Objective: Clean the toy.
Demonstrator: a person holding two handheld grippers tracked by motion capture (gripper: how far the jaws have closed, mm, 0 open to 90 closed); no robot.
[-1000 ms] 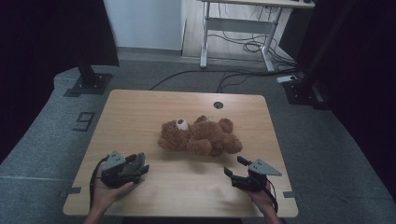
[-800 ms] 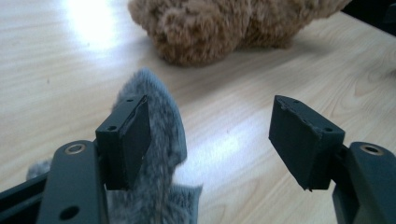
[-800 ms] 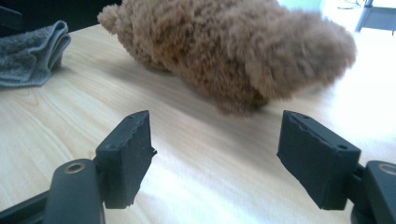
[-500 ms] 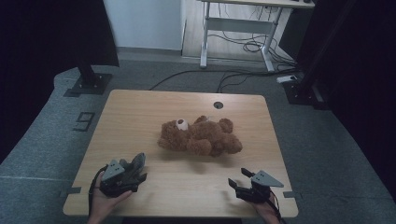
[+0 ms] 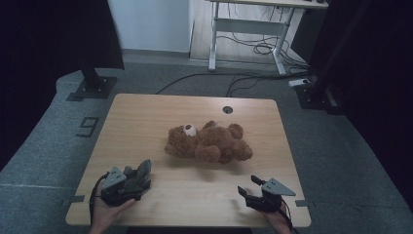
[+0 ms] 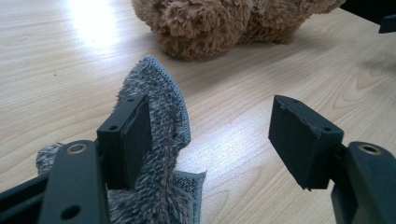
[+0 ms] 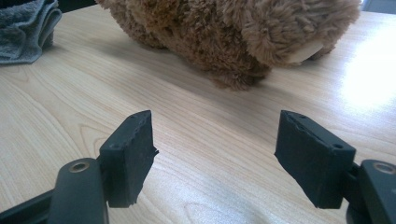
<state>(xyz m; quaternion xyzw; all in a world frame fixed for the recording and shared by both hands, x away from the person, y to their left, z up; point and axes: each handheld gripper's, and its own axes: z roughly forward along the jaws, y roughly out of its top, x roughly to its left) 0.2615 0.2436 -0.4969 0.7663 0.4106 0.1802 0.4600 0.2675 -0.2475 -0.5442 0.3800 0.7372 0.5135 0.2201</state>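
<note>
A brown teddy bear (image 5: pixel 209 144) lies on its side in the middle of the wooden table (image 5: pixel 146 112). My left gripper (image 5: pixel 139 179) rests near the front left edge, held in a hand. In the left gripper view its jaws (image 6: pixel 210 121) stand wide apart. A grey fuzzy cloth (image 6: pixel 159 116) leans against the inside of the left-hand pad, and the other pad is bare. The bear (image 6: pixel 224 23) lies beyond. My right gripper (image 5: pixel 247 185) sits low at the front right, open and empty (image 7: pixel 215 135), facing the bear (image 7: pixel 233 32). The grey cloth (image 7: pixel 23 28) lies at that view's far left.
A round cable hole (image 5: pixel 227 109) sits near the table's far edge. Behind the table stand a white desk frame (image 5: pixel 243 29) with cables on the floor, and black stands at left (image 5: pixel 92 83) and right (image 5: pixel 316 92). A "9" mark (image 5: pixel 87 126) is on the carpet.
The right gripper has come back toward the table's front edge and lower. The left gripper has barely shifted. The bear has not moved.
</note>
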